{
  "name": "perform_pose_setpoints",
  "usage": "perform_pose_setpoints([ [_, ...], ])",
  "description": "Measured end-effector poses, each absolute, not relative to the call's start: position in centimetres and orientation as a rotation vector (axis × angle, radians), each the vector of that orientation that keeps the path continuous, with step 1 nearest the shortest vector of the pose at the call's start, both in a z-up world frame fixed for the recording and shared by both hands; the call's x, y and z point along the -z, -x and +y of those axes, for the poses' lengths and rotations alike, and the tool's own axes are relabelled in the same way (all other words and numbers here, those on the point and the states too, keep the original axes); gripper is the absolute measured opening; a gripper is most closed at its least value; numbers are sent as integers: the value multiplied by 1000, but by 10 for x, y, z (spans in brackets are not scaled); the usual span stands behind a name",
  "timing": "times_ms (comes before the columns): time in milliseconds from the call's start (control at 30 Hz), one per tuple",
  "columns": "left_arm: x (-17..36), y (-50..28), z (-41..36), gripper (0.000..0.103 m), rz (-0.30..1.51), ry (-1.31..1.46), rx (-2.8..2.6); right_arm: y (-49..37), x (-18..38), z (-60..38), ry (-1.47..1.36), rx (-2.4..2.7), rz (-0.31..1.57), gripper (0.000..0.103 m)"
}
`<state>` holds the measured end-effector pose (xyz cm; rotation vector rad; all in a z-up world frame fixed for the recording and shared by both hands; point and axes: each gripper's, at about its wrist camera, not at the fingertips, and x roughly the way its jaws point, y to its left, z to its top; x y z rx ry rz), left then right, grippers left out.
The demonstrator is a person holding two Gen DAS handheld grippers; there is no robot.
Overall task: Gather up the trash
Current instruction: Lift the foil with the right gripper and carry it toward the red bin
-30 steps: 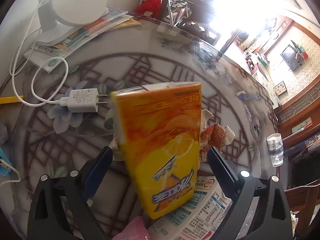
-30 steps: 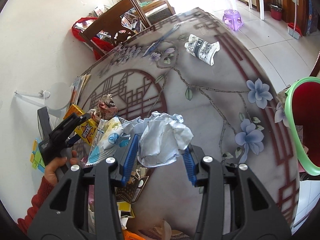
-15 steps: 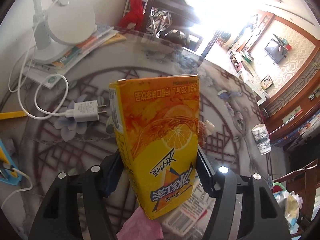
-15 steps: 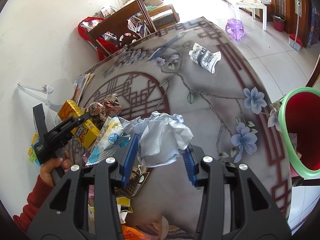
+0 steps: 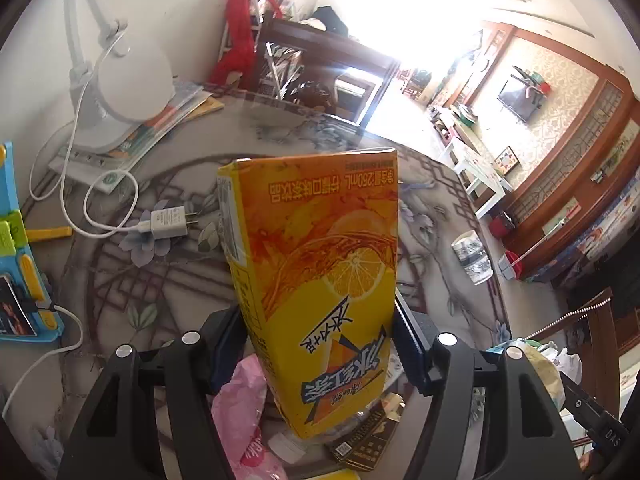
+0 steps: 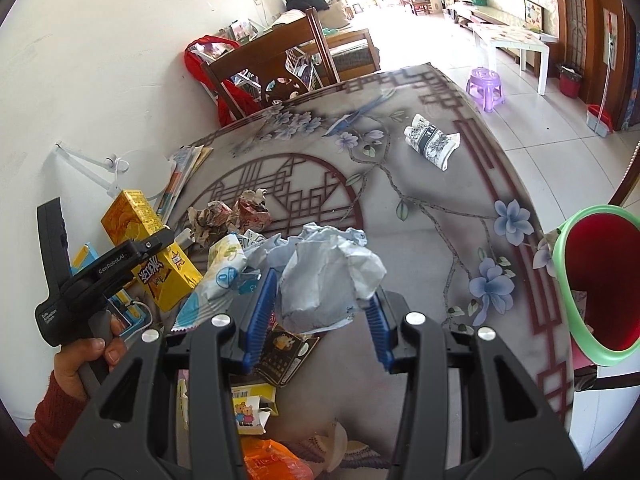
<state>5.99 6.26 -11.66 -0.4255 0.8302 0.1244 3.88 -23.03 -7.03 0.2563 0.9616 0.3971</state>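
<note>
Left gripper (image 5: 316,344) is clamped on a yellow drink carton (image 5: 320,280), raised above the table (image 5: 432,248); the carton's long axis runs up the frame centre, print inverted. Right gripper (image 6: 320,312) is closed on crumpled paper (image 6: 324,276), centre frame. In the right wrist view, the person's hand (image 6: 86,360) grips the left handle at lower left. The glass-topped floral table carries wrappers; a green-rimmed red bin (image 6: 580,332) stands at right edge.

Right gripper (image 6: 320,312) clamps crumpled paper (image 6: 326,276) above table (image 6: 420,248)
</note>
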Motion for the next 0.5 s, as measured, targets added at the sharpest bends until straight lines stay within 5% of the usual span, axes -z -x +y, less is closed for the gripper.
perform_pose_setpoints([
  [500,98,-44,14,62,820,405,-52,-14,53,-259,-253,-376,905,42],
])
